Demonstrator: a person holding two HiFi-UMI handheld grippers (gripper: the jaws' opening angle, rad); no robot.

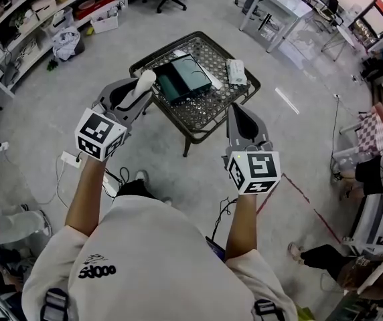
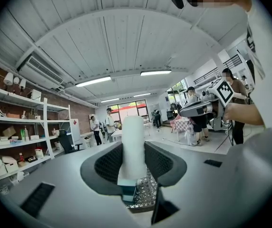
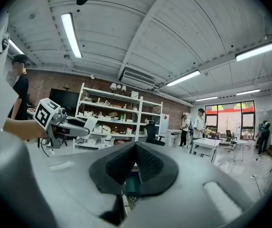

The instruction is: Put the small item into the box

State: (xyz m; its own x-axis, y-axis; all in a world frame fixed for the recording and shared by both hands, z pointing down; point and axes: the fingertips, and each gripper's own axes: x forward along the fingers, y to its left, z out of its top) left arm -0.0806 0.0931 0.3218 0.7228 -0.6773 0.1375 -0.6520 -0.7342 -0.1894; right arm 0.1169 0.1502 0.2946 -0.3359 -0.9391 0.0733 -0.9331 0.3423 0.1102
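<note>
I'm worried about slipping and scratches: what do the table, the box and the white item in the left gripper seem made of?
Table: dark frame, probably metal; woven lattice top with open holes, cane or wire. Box: dark green, smooth, faint sheen, likely plastic or coated card. White item, clamped in the left gripper: matt rounded stick, plastic or foam; can't tell.

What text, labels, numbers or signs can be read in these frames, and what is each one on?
"S8000", roughly, in stylized dark print on the back of the person's white shirt; the small scribble above it is unreadable.
Left marker cube and right marker cube: square code patterns only, no letters.
White packet on the mesh table: print too small to read.
</note>
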